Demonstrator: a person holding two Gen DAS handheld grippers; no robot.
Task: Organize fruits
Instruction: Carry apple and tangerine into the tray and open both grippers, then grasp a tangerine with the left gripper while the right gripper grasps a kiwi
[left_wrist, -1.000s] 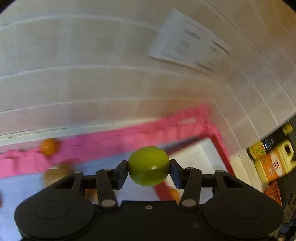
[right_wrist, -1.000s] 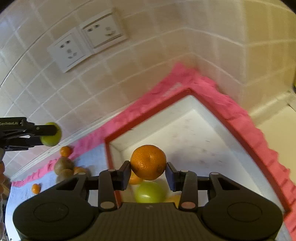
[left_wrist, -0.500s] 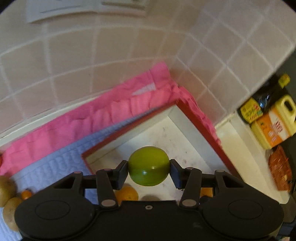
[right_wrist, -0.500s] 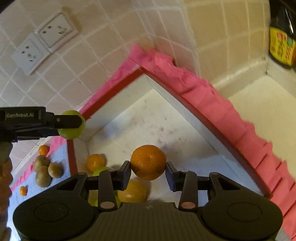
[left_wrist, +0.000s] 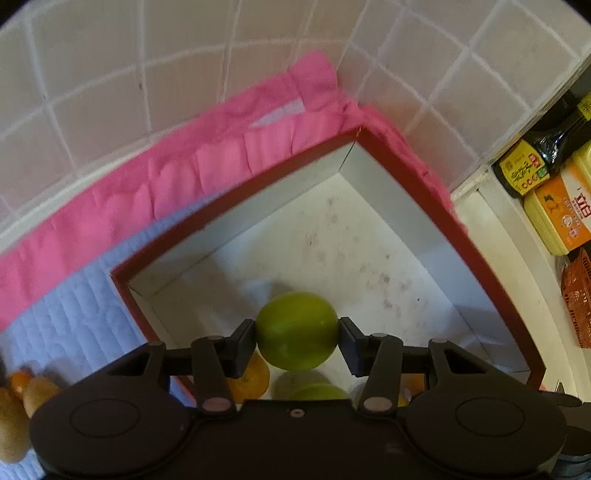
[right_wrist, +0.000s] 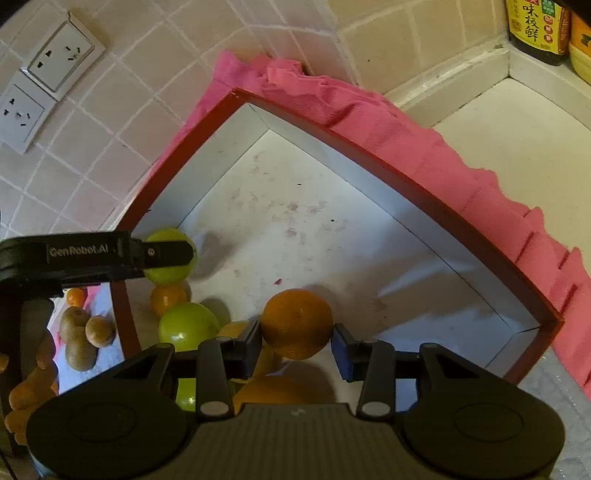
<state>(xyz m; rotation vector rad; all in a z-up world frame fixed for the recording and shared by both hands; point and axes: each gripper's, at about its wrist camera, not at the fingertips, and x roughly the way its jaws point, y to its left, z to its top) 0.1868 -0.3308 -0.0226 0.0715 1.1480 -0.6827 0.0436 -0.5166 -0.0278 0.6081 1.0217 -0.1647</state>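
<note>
My left gripper is shut on a green fruit and holds it above the red-rimmed white box. It also shows in the right wrist view, over the box's left side. My right gripper is shut on an orange, held over the box's floor. Inside the box lie a green fruit, a small orange and other fruit partly hidden under the grippers.
Several kiwis and small oranges lie on the blue-white mat left of the box. A pink cloth wraps the box's far sides. Tiled walls and sockets stand behind. Sauce bottles stand on the right counter.
Both grippers have moved forward and down over the box with their fruit. The left gripper swung right from the mat to the box's left side.
</note>
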